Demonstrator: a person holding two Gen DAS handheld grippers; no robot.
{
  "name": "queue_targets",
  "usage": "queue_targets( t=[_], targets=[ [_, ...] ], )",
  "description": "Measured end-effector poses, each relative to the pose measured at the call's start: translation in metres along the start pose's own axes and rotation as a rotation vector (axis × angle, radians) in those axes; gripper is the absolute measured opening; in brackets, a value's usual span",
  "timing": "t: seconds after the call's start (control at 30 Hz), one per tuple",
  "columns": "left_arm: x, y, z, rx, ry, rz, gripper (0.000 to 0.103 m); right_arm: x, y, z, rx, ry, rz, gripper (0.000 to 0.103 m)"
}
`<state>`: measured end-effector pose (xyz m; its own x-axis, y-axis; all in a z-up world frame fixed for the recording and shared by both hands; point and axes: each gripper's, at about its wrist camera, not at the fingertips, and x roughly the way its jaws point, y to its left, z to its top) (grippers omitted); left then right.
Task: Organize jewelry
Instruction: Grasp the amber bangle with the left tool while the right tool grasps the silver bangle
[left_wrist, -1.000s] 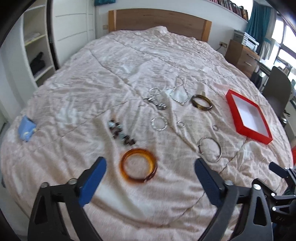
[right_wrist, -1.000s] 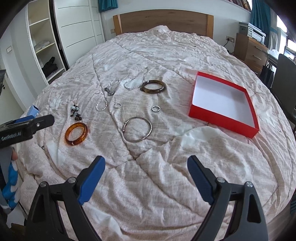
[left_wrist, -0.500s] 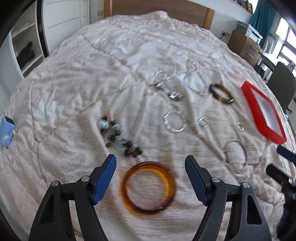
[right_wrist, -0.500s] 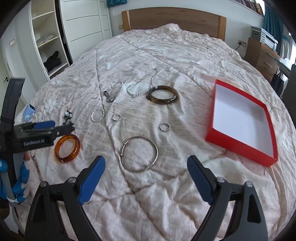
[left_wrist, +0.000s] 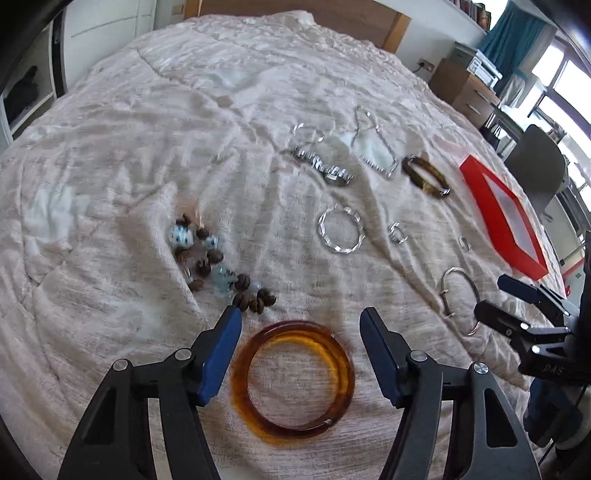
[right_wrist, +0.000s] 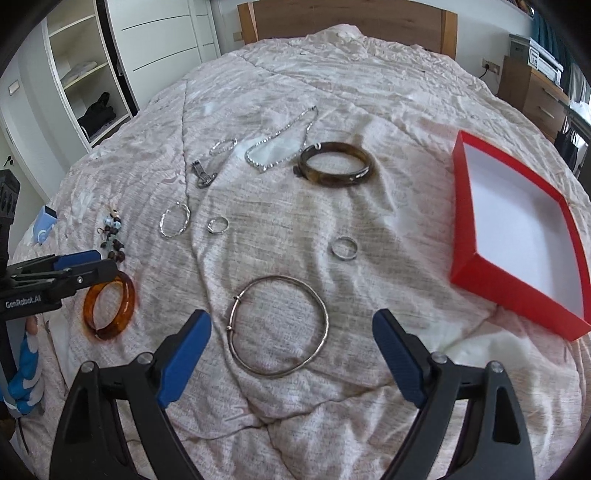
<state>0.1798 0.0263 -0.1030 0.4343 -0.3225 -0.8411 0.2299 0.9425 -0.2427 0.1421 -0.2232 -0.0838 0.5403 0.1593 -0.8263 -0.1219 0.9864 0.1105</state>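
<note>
An amber bangle lies on the bed between the open fingers of my left gripper; it also shows in the right wrist view. My right gripper is open around a large thin silver bangle, also seen in the left wrist view. A red box with a white inside lies empty at the right. A dark brown bangle, a silver necklace, a beaded bracelet, a silver hoop and small rings lie spread on the bedspread.
The pink quilted bedspread is wrinkled. A wooden headboard stands at the far end. A white wardrobe is at the left, a wooden dresser and a chair at the right. A small blue object lies by the bed's left edge.
My left gripper has moved forward and down so its fingers now flank the amber bangle. My right gripper has moved forward over the large silver bangle.
</note>
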Motion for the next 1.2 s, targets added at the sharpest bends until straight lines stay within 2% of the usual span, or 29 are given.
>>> queue_targets(
  t=[0.13, 0.2, 0.3, 0.4, 0.5, 0.67, 0.77, 0.83, 0.87, 0.9, 1.03, 1.2],
  targets=[
    [0.01, 0.011, -0.007, -0.037, 0.045, 0.021, 0.058, 0.008, -0.005, -0.001, 0.01, 0.018, 0.006, 0.084],
    [0.013, 0.015, -0.012, -0.041, 0.068, 0.038, 0.052, 0.013, -0.009, 0.0, 0.015, 0.034, 0.011, 0.066],
    [0.017, 0.019, -0.017, -0.041, 0.094, 0.063, 0.051, 0.019, -0.013, 0.0, 0.022, 0.053, 0.014, 0.042],
    [0.019, 0.02, -0.019, -0.041, 0.108, 0.075, 0.051, 0.024, -0.02, 0.0, 0.037, 0.065, 0.013, 0.032],
    [0.025, 0.016, -0.02, -0.017, 0.125, 0.105, 0.051, 0.03, -0.022, -0.002, 0.035, 0.083, 0.014, 0.029],
    [0.031, 0.012, -0.019, 0.004, 0.126, 0.136, 0.048, 0.04, -0.021, -0.001, 0.017, 0.109, 0.007, 0.029],
    [0.031, 0.008, -0.018, 0.021, 0.109, 0.168, 0.033, 0.044, -0.019, 0.0, -0.003, 0.115, -0.007, 0.027],
    [0.03, 0.007, -0.016, 0.017, 0.101, 0.18, 0.013, 0.043, -0.017, 0.001, -0.027, 0.115, -0.029, 0.017],
    [0.029, 0.008, -0.016, 0.012, 0.098, 0.181, 0.011, 0.042, -0.016, 0.001, -0.04, 0.114, -0.04, 0.008],
    [0.028, 0.008, -0.016, 0.008, 0.093, 0.185, 0.01, 0.041, -0.015, 0.001, -0.051, 0.113, -0.048, 0.007],
    [0.02, 0.001, -0.012, 0.017, 0.076, 0.211, 0.01, 0.028, -0.012, -0.001, -0.074, 0.094, -0.076, 0.005],
    [0.003, -0.005, -0.007, 0.004, 0.038, 0.226, 0.009, -0.008, -0.013, -0.002, -0.077, 0.04, -0.102, 0.005]
  ],
)
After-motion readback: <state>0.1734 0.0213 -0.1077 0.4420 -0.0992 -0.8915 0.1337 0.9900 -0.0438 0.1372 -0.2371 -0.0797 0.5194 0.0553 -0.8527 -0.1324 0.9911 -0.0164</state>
